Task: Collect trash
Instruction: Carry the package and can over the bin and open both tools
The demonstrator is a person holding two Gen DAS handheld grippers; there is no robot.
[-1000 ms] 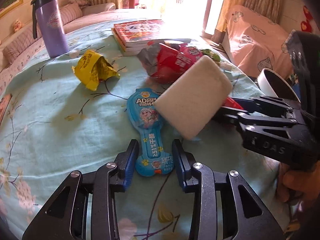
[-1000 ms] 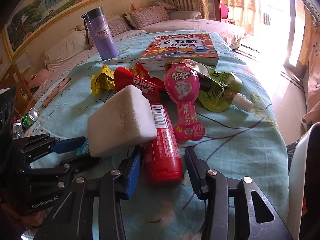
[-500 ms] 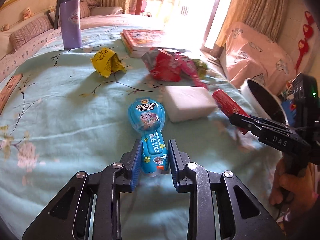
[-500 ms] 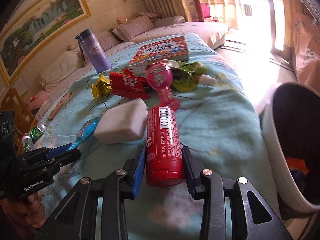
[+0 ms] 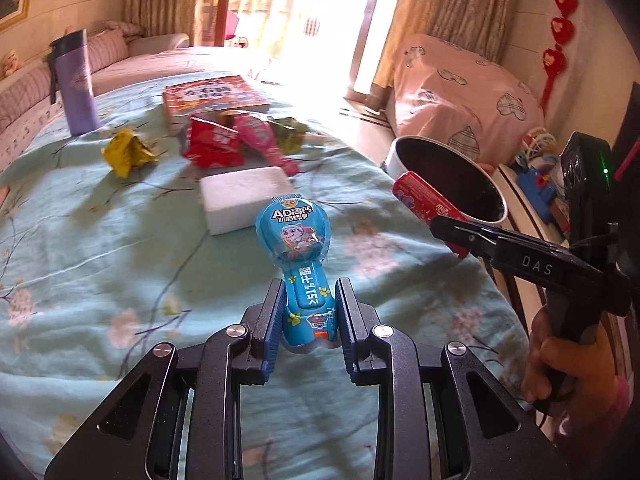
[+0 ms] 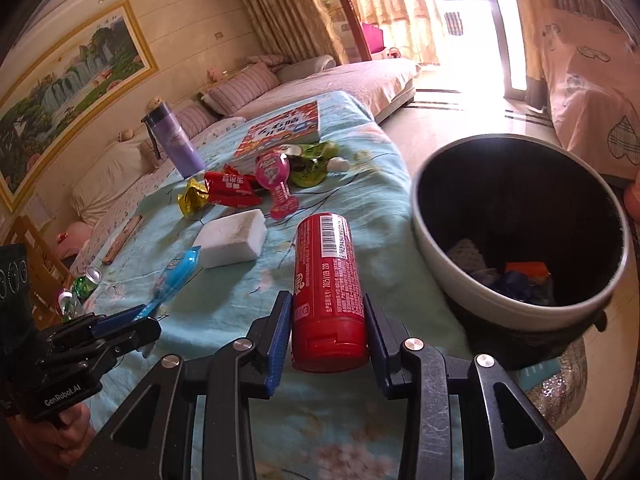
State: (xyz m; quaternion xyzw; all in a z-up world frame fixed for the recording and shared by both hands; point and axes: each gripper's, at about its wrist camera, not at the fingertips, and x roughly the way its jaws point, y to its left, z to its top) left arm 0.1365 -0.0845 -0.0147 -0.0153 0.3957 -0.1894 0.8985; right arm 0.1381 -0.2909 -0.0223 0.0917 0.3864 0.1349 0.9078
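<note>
We see the left gripper point(image 5: 308, 312) clamped on the narrow handle end of a blue spoon-shaped snack packet point(image 5: 298, 240), whose round head sticks out ahead of the fingers, raised clear of the teal flowered tablecloth point(image 5: 100, 240). The right gripper point(image 6: 326, 332) is closed around the lower part of a red cylindrical tube point(image 6: 326, 280), barcode end pointing forward; both blue pads press on its sides.

Just right of the right gripper stands the round trash bin point(image 6: 440, 248), white outside and dark inside, with some scraps at its bottom. In the left wrist view the red tube's tip point(image 5: 420, 196) sits against the bin's near rim point(image 5: 394, 152), off to the right of the left gripper.

Ahead of both grippers on the cloth lies a white foam block point(image 6: 232, 236). Beyond it we count 4 more pieces of trash: a crumpled yellow wrapper point(image 6: 192, 198), a red wrapper point(image 6: 230, 190), a pink spoon-shaped packet point(image 6: 274, 176) and a green pouch point(image 6: 312, 166). Farther ahead sit a stack of books point(image 6: 284, 130) and, to the left, an upright purple tumbler point(image 6: 174, 142).

A hand point(image 5: 560, 364) grips the right tool's handle at the lower right of the left view.
</note>
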